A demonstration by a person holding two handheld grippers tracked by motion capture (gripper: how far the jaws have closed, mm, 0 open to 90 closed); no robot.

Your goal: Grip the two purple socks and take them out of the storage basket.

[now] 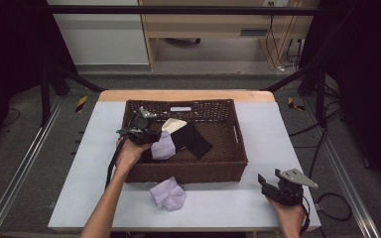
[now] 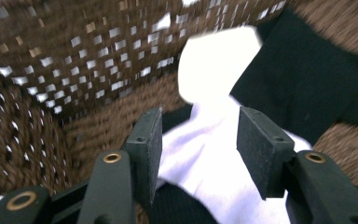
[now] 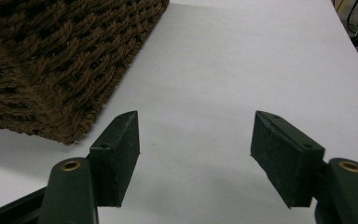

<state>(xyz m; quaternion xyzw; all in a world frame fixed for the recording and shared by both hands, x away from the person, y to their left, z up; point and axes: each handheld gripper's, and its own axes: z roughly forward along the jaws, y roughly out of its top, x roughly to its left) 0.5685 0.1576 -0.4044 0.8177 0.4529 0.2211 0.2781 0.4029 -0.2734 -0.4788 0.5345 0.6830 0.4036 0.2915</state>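
Note:
A dark brown woven basket [image 1: 228, 166] stands on the white table sheet. In it lie a lavender cloth [image 1: 164, 147], a black cloth [image 1: 192, 140] and a cream cloth [image 1: 173, 124]. My left gripper [image 1: 151, 135] reaches down into the basket's left side. In the left gripper view its jaws stand apart, and the pale lavender cloth [image 2: 205, 158] lies between and under the pads of the left gripper [image 2: 198, 135] without being pinched. A second lavender cloth [image 1: 168, 194] rests on the sheet in front of the basket. My right gripper [image 1: 272, 177] sits open at the front right, with nothing between the jaws of the right gripper [image 3: 196, 140].
The basket's woven corner [image 3: 51, 70] is just left of my right gripper, with bare white sheet [image 3: 242, 60] ahead of it. The basket's back wall [image 2: 98, 56] rises close behind the cloths. Black frame bars and cables stand around the table.

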